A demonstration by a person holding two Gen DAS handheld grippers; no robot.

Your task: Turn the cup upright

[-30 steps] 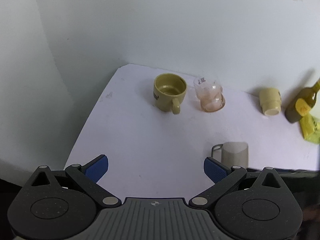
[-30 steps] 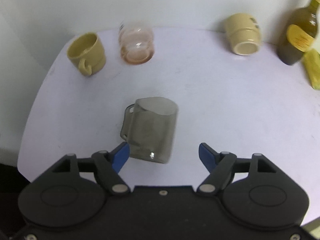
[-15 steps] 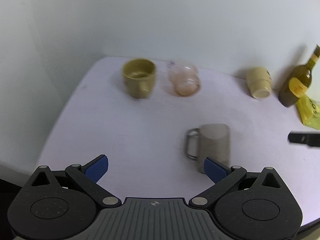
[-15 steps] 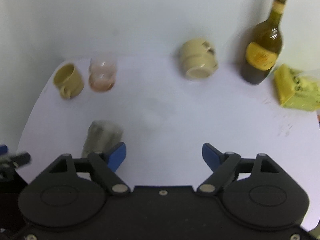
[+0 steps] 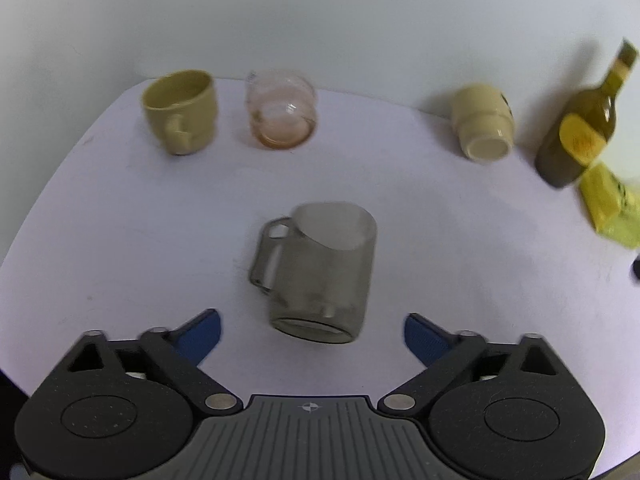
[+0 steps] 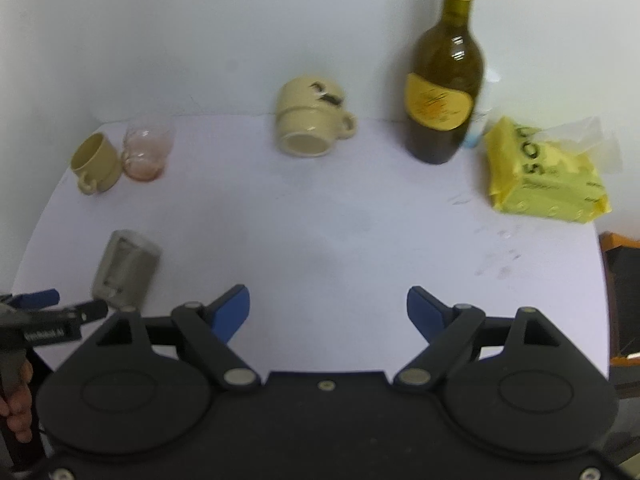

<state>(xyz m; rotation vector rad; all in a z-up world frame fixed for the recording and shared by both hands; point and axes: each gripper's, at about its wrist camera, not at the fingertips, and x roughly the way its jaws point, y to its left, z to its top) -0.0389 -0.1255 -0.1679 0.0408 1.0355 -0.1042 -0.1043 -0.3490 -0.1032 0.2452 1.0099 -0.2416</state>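
Over the last second the open, empty left hand-held gripper (image 5: 312, 330) has swung to centre the lying grey cup (image 5: 318, 270), while the open, empty right hand-held gripper (image 6: 328, 308) has drifted off it; left-hand grasp looks next.

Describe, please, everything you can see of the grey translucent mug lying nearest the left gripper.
The grey mug looks like smoky, translucent plastic or glass, with a loop handle on its left side in the left wrist view. It lies on its side on the white table, its base toward the camera and its open mouth facing away. It sits just ahead of the open left gripper, centred between the blue fingers, which do not touch it. Nothing but the table touches it.
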